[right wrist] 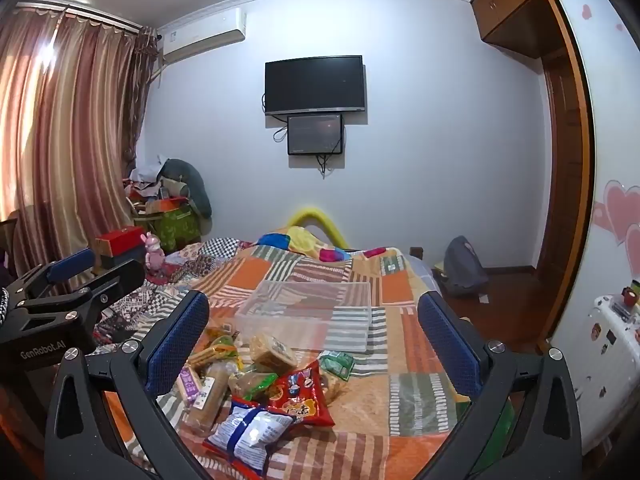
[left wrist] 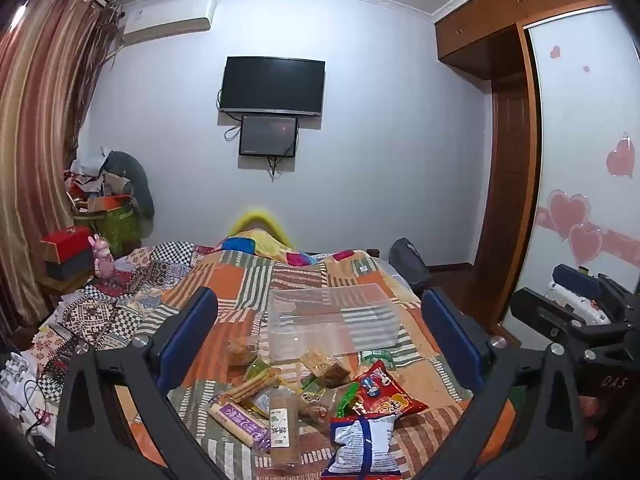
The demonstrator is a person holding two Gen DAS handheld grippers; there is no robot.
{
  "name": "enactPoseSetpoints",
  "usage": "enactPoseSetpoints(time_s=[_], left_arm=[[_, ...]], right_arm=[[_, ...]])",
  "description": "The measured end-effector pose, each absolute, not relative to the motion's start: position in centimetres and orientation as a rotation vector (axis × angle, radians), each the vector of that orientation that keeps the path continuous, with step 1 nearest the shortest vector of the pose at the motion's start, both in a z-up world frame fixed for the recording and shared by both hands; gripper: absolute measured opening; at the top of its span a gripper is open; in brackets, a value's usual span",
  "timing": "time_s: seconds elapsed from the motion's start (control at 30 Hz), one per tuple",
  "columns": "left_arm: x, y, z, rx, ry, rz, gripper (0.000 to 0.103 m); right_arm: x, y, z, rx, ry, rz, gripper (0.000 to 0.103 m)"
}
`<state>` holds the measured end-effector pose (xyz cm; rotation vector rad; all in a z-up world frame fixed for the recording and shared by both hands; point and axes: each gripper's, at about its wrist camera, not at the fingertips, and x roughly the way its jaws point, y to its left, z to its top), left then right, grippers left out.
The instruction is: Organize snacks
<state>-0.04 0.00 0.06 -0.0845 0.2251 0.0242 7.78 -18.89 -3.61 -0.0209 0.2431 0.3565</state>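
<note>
A heap of snack packets lies on the patchwork bed cover: a red bag [left wrist: 384, 392] [right wrist: 298, 394], a white and blue bag [left wrist: 362, 448] [right wrist: 250, 432], a long brown bar [left wrist: 283, 424] [right wrist: 208, 398], a purple-labelled packet [left wrist: 240, 416] and a biscuit pack [right wrist: 274, 352]. A clear plastic box [left wrist: 332, 320] [right wrist: 308, 312] stands empty behind the heap. My left gripper [left wrist: 320, 320] is open above the snacks and holds nothing. My right gripper [right wrist: 314, 320] is open and empty, to the right of the left one.
The bed [left wrist: 240, 276] fills the foreground. A red box [left wrist: 66, 242] and a pink toy [left wrist: 102, 254] sit at its left edge. A wardrobe [left wrist: 512, 168] stands to the right, a grey backpack [right wrist: 464, 266] on the floor beside it. Two screens [left wrist: 272, 84] hang on the far wall.
</note>
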Motion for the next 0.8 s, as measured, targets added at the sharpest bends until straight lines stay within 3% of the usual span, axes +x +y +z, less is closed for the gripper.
enactPoseSetpoints(time_s=[0.8], left_arm=[[-0.13,-0.02,-0.45,-0.079,0.224,0.016,0.103]], right_arm=[[7.78,-18.74,-3.68,-0.021,0.25,0.361,0.103]])
